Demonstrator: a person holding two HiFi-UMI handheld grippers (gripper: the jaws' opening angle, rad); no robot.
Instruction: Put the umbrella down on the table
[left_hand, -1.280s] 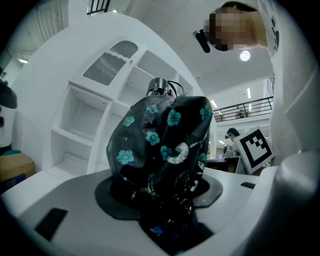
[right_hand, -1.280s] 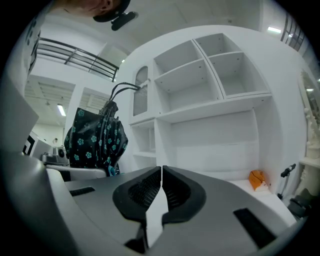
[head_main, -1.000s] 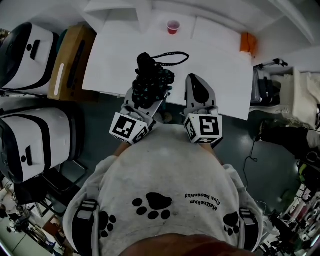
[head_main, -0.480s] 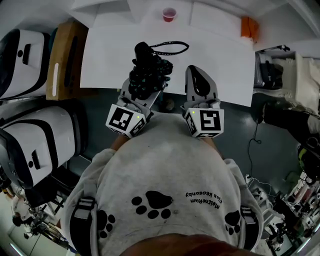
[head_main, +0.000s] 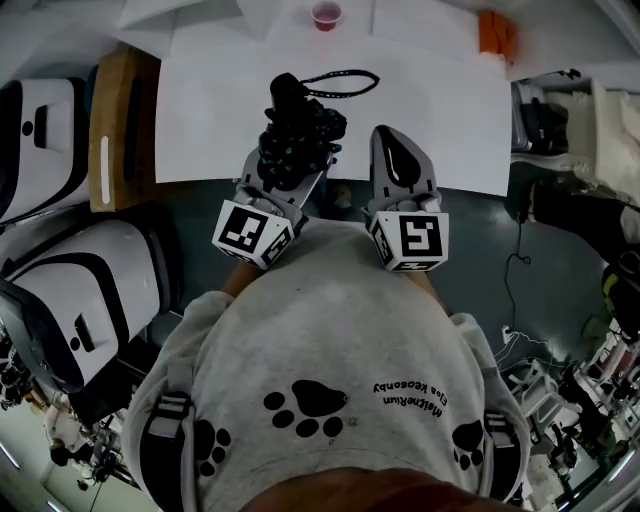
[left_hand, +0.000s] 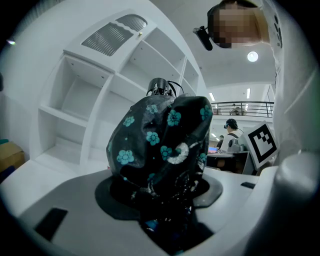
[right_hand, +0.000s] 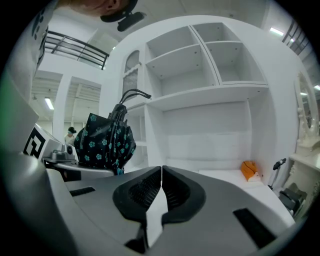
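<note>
A folded black umbrella (head_main: 296, 135) with teal flowers lies over the near edge of the white table (head_main: 200, 110), its black wrist loop (head_main: 340, 82) stretched out on the tabletop. My left gripper (head_main: 290, 158) is shut on the umbrella (left_hand: 162, 150), whose bunched fabric fills the gap between the pads. My right gripper (head_main: 400, 160) hovers just right of it at the table's near edge, jaws shut with nothing between them (right_hand: 161, 187). From the right gripper view the umbrella (right_hand: 106, 141) stands at the left.
A pink cup (head_main: 324, 14) stands at the table's far edge and an orange object (head_main: 492, 32) at its far right corner. White shelving (right_hand: 210, 60) rises behind the table. A wooden board (head_main: 112, 130) and white cases (head_main: 90, 290) sit to the left.
Both grippers and the umbrella have sunk a little toward the table. The left gripper's hold on the umbrella is unchanged.
</note>
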